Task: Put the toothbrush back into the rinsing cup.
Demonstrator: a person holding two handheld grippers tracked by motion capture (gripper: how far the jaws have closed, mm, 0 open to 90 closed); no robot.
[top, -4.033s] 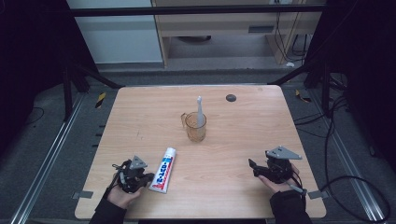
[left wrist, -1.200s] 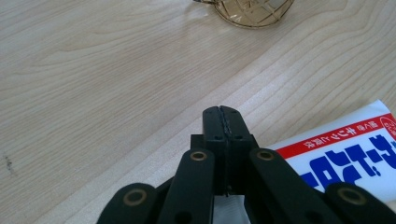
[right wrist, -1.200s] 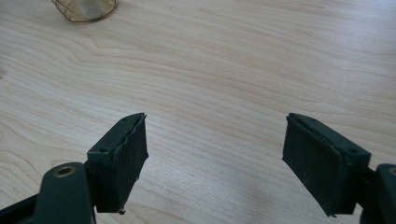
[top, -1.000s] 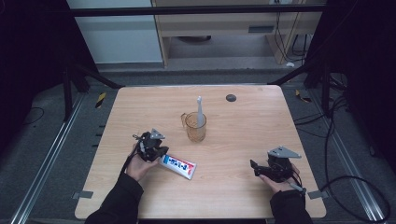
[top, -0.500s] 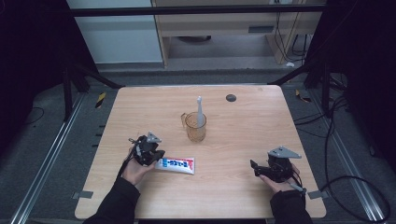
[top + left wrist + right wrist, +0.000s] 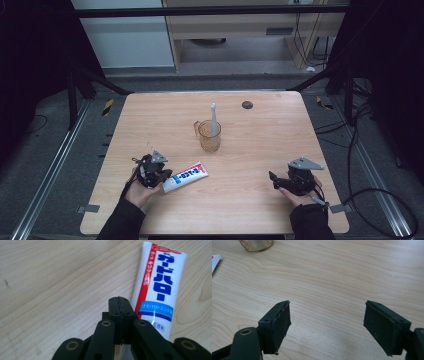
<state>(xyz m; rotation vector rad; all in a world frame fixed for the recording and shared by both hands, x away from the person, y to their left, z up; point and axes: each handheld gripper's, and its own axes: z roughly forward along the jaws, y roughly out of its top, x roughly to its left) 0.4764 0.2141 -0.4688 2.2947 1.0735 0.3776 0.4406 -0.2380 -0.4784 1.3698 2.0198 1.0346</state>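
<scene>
White, red-and-blue printed toothpaste tube [image 6: 185, 176] has swung on the worktop [image 6: 260, 150]; left gripper [image 6: 159, 174] pinched together, apparently nudging it; right gripper [image 6: 278, 181] apart, idle.

Left claw [image 6: 159, 175] touches toothpaste tube [image 6: 185, 176] near cup [image 6: 209, 136].

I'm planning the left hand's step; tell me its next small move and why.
Probably open the left hand-held gripper and line it up across the toothpaste tube. Its jaws are shut with nothing between them, and the tube lies flat on the table just beside them, not gripped.
</scene>
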